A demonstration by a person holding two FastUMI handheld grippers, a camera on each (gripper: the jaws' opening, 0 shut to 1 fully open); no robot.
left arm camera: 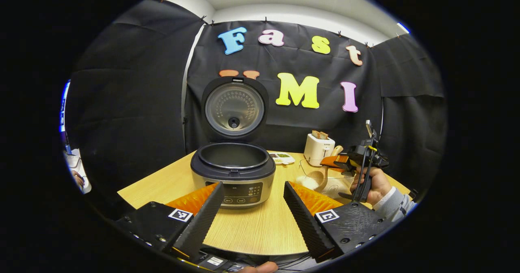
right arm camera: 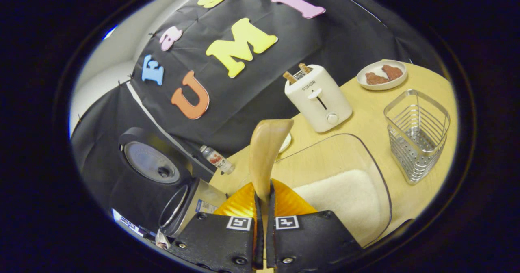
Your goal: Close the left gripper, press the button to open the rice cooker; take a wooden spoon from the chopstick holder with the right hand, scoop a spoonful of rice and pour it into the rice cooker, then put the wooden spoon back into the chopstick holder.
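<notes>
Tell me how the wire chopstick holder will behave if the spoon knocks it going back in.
The chopstick holder looks like thin open wire with nothing in it, so it is probably light and may slide on the smooth table. It is taller than wide, so it could tip. The wooden spoon looks stiff and won't cushion a knock.
</notes>
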